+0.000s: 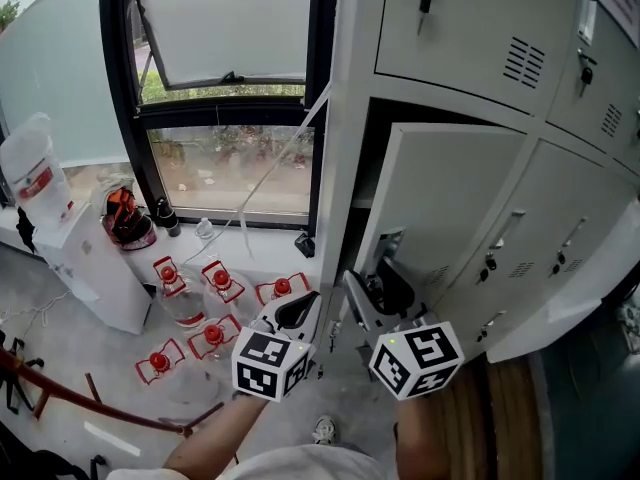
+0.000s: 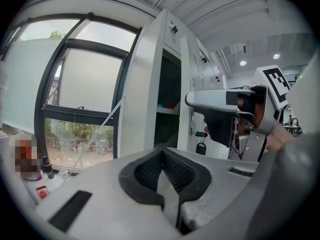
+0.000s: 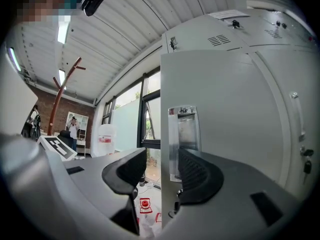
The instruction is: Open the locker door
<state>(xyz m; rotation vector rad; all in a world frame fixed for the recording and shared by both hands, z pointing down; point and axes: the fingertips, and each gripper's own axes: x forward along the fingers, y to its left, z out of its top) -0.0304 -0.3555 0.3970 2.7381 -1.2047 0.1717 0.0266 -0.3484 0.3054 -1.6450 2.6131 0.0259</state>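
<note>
In the head view, the locker door (image 1: 450, 208) is seen swung partly out from the grey locker bank (image 1: 460, 38), directly ahead of the right claw (image 1: 383, 293). The door's free edge lies at the tips of that claw. The left claw (image 1: 297, 313) is held just to the left of it, clear of the door. Below and to the left of both claws, red-capped water bottles (image 1: 215, 333) are spread on the floor, with a water dispenser (image 1: 60, 238) farther left.

In the left gripper view, the left claw (image 2: 162, 156) is shown closed, its ribbed pads pressed together with nothing between them. Ahead of it the dark open compartment (image 2: 167, 109) is seen, which the head view hardly shows. A key (image 2: 200, 147) hangs just beyond the claw tips to the right.

In the right gripper view, the right claw (image 3: 162, 171) is shown narrowly parted. The door's edge and its metal handle plate (image 3: 182, 141) are set between the pads, with a gap left at the left pad. Contact at the right pad cannot be judged.

A red label on the dispenser jug (image 3: 105, 139) and a sheet on the locker top (image 3: 227, 14) are seen, but neither can be read.
</note>
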